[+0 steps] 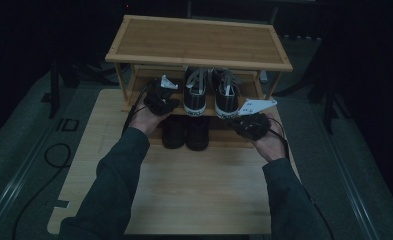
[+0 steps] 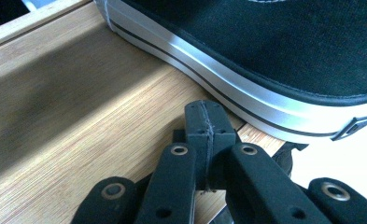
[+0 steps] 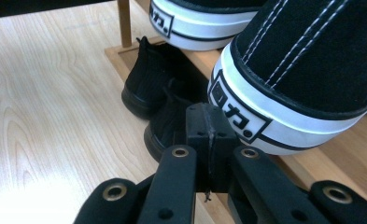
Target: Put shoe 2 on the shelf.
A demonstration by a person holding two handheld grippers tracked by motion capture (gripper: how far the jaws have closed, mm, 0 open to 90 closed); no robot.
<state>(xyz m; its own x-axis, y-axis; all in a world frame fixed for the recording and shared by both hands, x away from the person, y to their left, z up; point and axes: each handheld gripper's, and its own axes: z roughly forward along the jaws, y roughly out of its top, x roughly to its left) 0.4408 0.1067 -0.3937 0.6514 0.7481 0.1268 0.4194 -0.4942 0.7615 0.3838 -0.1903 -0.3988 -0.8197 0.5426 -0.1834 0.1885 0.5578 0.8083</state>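
A pair of black canvas sneakers [image 1: 211, 92] with white rubber sidewalls and grey laces stands on the middle shelf of a wooden shoe rack [image 1: 199, 42], heels toward the person and jutting slightly past the shelf's front edge. The left gripper [image 1: 160, 97] sits just left of the pair, over the same shelf; in the left gripper view its jaws are pressed together with nothing between them, their tip just beside the white sidewall of the left sneaker [image 2: 274, 60]. The right gripper [image 1: 251, 122] hangs at the rack's front right corner, just below the right sneaker's heel; in the right gripper view its jaws also meet flush and hold nothing, close under that heel [image 3: 302, 79]. Both forearms, in dark sleeves, reach forward across the table [image 1: 194, 195] toward the rack, hands wrapped around the grippers. Each heel carries a black-framed patch with white characters that cannot be read surely. On the rack's bottom shelf, under the sneakers, stands a pair of plain black shoes [image 1: 186, 132].
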